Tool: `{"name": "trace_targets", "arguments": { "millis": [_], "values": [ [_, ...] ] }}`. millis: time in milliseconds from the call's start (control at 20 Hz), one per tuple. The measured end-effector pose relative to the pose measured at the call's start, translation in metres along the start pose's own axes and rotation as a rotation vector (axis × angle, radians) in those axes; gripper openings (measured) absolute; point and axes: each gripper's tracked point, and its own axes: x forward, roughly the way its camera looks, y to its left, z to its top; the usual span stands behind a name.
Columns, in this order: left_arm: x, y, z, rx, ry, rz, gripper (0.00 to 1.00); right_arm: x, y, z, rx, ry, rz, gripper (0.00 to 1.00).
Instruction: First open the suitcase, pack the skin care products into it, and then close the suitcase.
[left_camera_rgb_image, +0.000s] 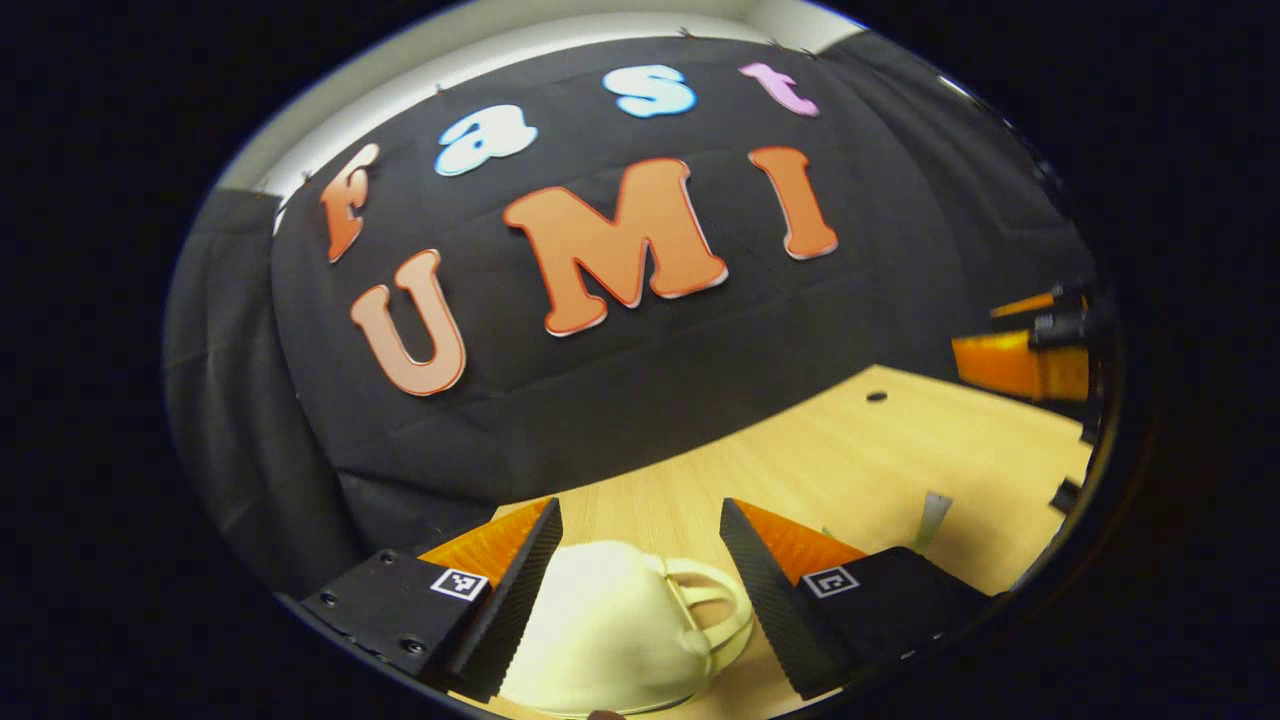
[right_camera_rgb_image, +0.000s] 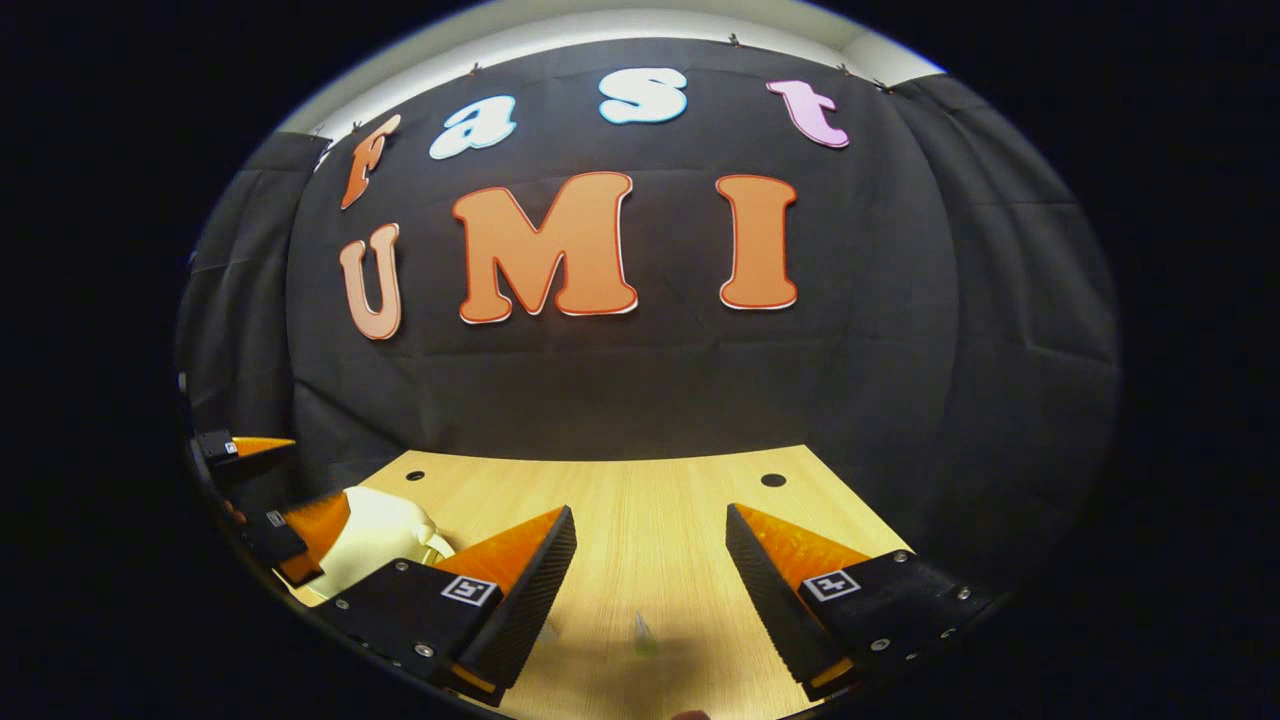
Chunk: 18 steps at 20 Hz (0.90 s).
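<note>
1. Left tool (left_camera_rgb_image: 640, 560) hangs wide above the closed cream suitcase (left_camera_rgb_image: 610, 630), near left on the desk (left_camera_rgb_image: 850, 450), likely lining up to open it.
2. Right tool (right_camera_rgb_image: 650, 565) is wide, carrying nothing, over bare desk.

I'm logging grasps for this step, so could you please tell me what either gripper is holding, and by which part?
Nothing is held. The left gripper stands open around the cream rounded suitcase, its fingers apart from it; the right gripper is open over the wooden table.
</note>
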Motion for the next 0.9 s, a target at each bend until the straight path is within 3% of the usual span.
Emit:
{"name": "trace_targets", "arguments": {
  "millis": [150,500,900],
  "values": [
    [0.008,-0.021,-0.030,0.119,0.081,-0.052,0.98,-0.002,-0.016,-0.016,0.030,0.043,-0.035,0.96],
    [0.024,-0.071,-0.077,0.470,0.124,-0.160,0.98,-0.008,-0.052,-0.037,0.071,0.100,-0.101,0.95],
    [0.049,-0.088,-0.131,0.747,0.239,-0.221,0.98,-0.011,-0.080,-0.058,0.127,0.157,-0.153,0.95]
  ]
}}
